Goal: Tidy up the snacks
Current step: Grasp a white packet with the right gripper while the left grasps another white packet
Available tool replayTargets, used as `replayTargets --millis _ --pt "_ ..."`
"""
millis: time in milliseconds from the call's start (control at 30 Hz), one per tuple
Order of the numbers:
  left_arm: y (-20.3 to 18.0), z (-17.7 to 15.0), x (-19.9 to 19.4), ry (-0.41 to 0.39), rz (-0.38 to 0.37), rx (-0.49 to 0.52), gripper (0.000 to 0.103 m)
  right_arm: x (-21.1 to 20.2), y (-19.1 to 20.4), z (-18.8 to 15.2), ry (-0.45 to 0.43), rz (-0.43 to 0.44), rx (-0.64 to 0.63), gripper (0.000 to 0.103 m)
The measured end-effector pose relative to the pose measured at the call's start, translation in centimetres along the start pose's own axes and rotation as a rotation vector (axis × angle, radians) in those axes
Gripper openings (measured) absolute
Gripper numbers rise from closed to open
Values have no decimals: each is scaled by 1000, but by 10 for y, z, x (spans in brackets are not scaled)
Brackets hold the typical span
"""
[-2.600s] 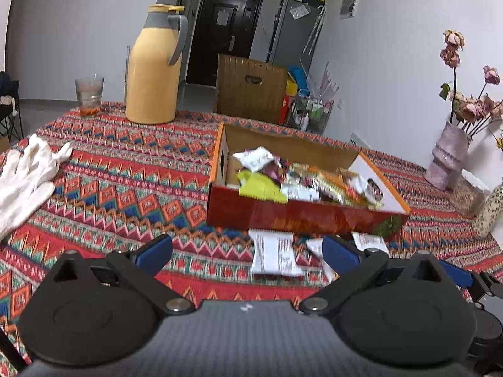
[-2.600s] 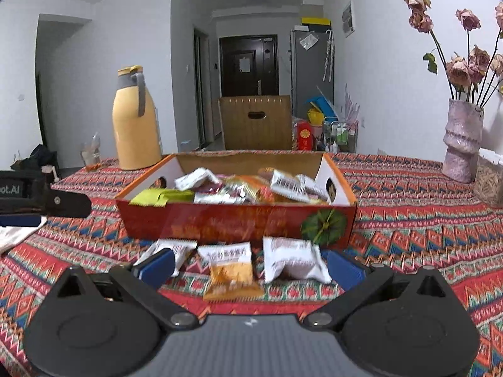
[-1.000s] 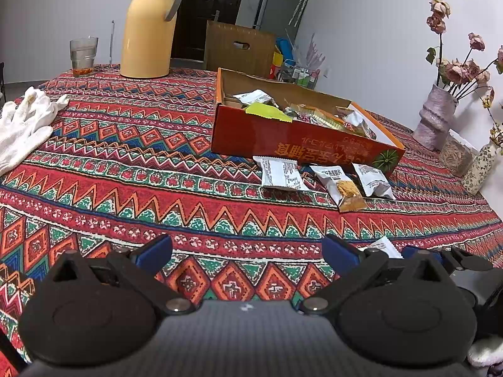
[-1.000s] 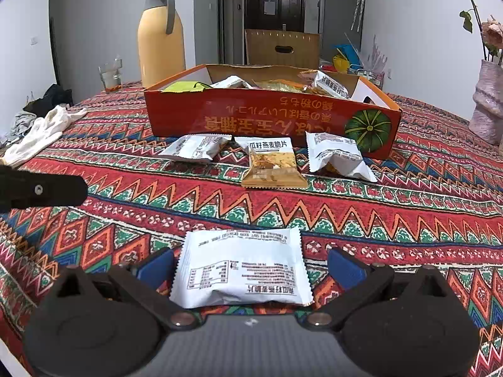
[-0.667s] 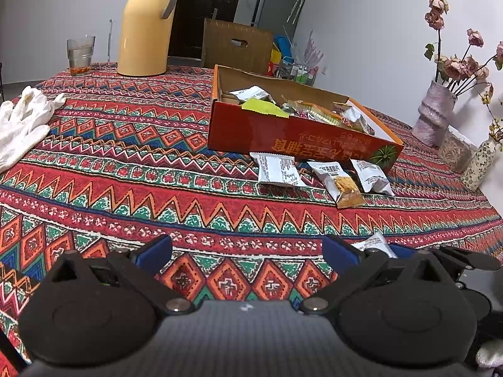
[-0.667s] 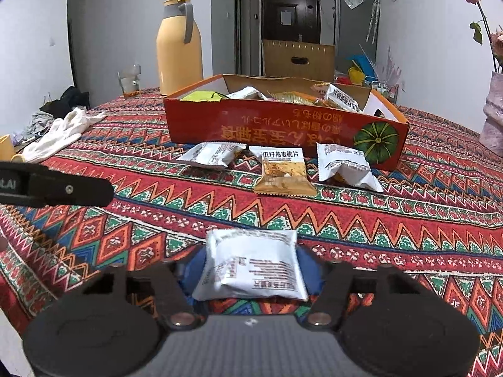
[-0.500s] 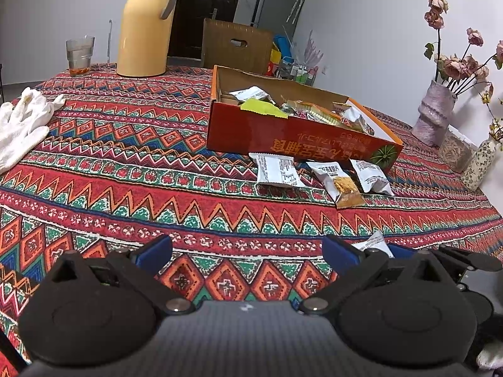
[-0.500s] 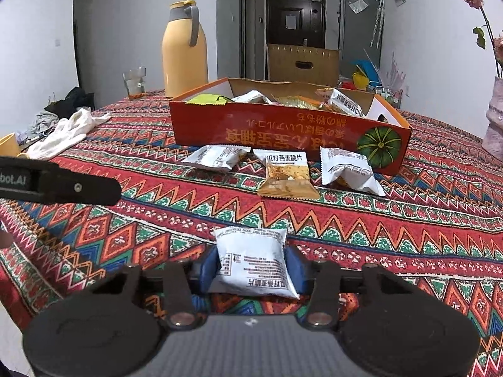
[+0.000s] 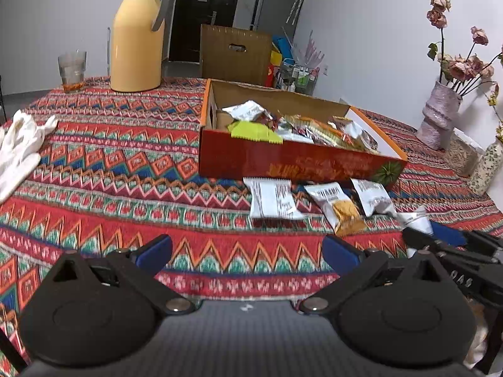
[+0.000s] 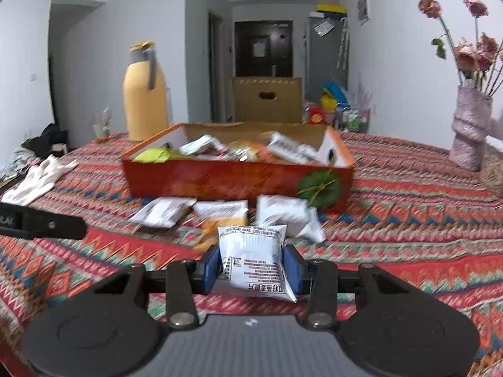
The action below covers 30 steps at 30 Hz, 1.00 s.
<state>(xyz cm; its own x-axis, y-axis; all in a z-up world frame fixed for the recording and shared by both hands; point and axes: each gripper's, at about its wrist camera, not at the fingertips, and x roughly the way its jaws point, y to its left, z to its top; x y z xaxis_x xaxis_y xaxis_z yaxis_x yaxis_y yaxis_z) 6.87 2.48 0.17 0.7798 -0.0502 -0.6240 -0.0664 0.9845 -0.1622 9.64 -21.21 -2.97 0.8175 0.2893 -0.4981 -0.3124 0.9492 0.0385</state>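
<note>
My right gripper (image 10: 253, 265) is shut on a white snack packet (image 10: 253, 259) and holds it above the tablecloth, in front of the red snack box (image 10: 239, 179). The box (image 9: 292, 158) holds several packets. Three packets lie on the cloth before it: a white one (image 9: 273, 198), one with an orange picture (image 9: 341, 209), and another white one (image 9: 374, 196). They also show in the right wrist view (image 10: 165, 212). My left gripper (image 9: 246, 249) is open and empty, short of the packets. The right gripper shows at its right (image 9: 440, 240).
A yellow thermos (image 9: 136, 33) and a glass (image 9: 72, 70) stand at the back left. White gloves (image 9: 19, 146) lie at the left. A vase of dried roses (image 9: 440, 121) stands at the right. A cardboard crate (image 9: 235, 53) sits behind the table.
My right gripper has shut on the white packet, lifted it and moved toward the box. My left gripper has moved closer to the box and stays open.
</note>
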Motion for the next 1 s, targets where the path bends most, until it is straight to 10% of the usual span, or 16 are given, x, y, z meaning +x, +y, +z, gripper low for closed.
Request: replayTargets --millis 1000 --pt "-56 45 109 114 153 80 101 49 -58 17 -114 -96 138 44"
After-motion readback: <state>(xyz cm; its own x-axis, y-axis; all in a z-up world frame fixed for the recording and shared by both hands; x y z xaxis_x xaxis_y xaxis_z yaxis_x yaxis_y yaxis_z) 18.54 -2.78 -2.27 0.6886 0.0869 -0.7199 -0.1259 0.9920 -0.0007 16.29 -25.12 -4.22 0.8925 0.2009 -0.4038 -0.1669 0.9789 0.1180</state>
